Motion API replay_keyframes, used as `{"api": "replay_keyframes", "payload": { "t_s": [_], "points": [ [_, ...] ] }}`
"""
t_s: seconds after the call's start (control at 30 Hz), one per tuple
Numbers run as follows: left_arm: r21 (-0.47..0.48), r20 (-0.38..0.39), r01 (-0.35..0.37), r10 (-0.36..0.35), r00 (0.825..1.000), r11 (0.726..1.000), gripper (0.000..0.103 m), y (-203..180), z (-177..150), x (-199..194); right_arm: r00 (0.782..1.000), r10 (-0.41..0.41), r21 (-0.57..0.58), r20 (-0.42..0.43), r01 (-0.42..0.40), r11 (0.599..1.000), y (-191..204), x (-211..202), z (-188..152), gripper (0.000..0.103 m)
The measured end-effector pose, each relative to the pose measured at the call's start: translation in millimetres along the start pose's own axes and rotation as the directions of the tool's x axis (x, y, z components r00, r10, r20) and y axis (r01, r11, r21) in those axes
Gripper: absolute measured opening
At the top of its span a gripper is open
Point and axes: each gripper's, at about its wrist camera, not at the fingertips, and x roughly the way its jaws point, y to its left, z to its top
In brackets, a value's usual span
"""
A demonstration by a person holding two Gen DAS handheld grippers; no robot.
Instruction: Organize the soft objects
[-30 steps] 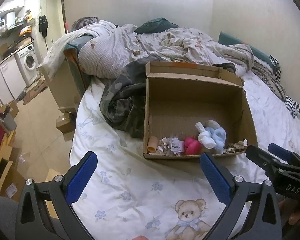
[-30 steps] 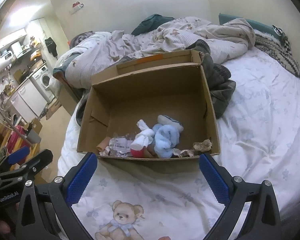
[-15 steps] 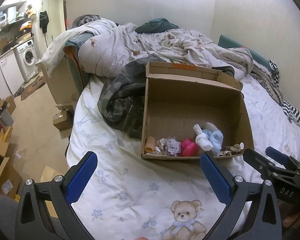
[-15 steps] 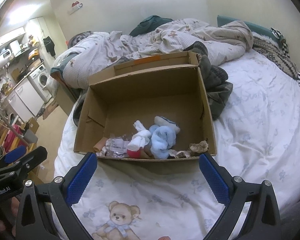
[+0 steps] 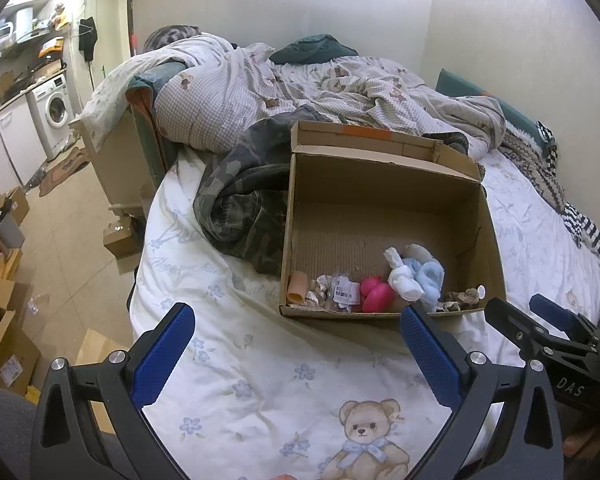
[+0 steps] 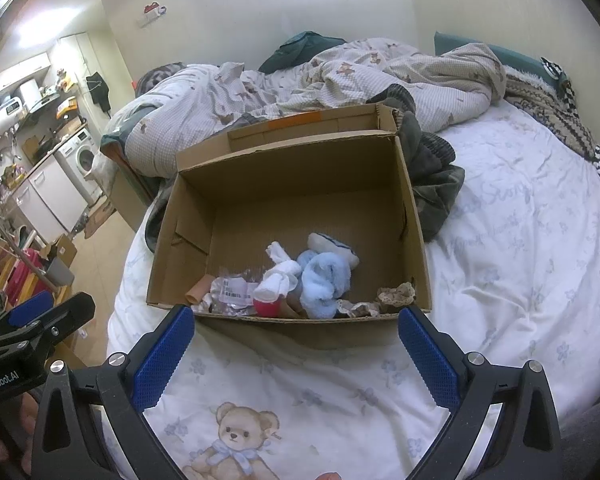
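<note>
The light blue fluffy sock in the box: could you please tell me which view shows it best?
The right wrist view: the light blue fluffy sock lies near centre and looks larger there. In the left wrist view it sits further off, smaller, partly behind the white sock.

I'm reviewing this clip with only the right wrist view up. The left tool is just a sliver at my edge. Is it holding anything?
Observer: No. The left tool is open with nothing between its pads. It hovers over the bedsheet, short of the cardboard box.
Operator: I see a red bit tucked behind the box's front wall. What is it?
Observer: It's a pink rounded thing, lying by that wall between a tagged clear packet and the white socks.
Operator: What is outside the box's left-hand wall?
Observer: A camouflage garment, bunched up against that wall.
</note>
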Motion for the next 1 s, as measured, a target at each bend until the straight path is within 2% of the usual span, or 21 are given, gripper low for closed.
{"api": "replay_keyframes", "payload": {
  "t_s": [0.83,1.0],
  "points": [
    [-0.002,-0.002,0.001,-0.001,1.000,1.000,0.103,0.4,0.2,-0.2,1.000,-0.004,-0.002,0.001,0.004,1.000,0.1,-0.8,0.8,0.103],
    [-0.006,-0.008,0.021,-0.021,1.000,1.000,0.102,-2.1,-4.1,0.1,1.000,-0.005,-0.004,0.001,0.005,1.000,0.3,-1.0,0.6,0.103]
  ]
}}
